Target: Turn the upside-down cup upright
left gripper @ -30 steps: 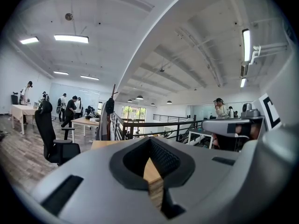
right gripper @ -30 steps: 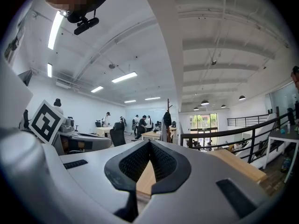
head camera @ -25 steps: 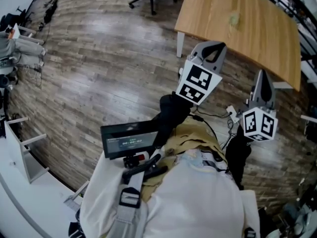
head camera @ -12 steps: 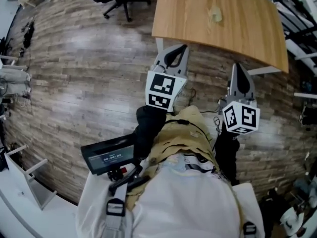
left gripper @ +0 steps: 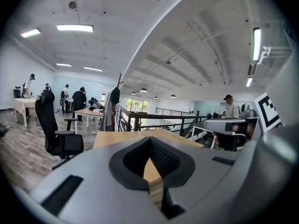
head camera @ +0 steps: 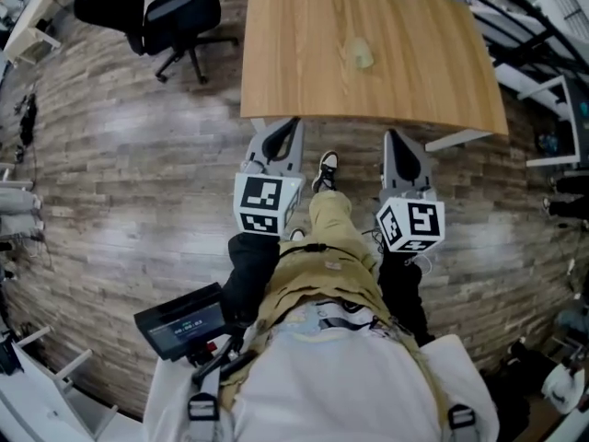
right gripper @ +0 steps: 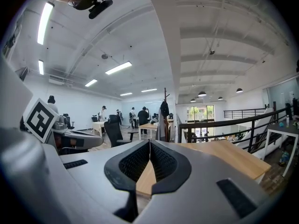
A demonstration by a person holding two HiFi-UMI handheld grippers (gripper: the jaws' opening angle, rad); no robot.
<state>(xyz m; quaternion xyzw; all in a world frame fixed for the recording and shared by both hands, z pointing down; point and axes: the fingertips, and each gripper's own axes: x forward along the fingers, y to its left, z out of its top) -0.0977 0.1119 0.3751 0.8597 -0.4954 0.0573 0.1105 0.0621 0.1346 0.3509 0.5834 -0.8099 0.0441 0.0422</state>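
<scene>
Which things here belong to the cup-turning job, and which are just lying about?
Job: cup, too small to tell which way up; table under it; left tool, shut and empty; right tool, shut and empty.
Lying about: chair; screen at the person's chest.

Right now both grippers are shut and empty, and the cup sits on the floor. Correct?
No: the cup sits on the wooden table, as the head view shows. The left gripper and right gripper are indeed shut and empty.
</scene>
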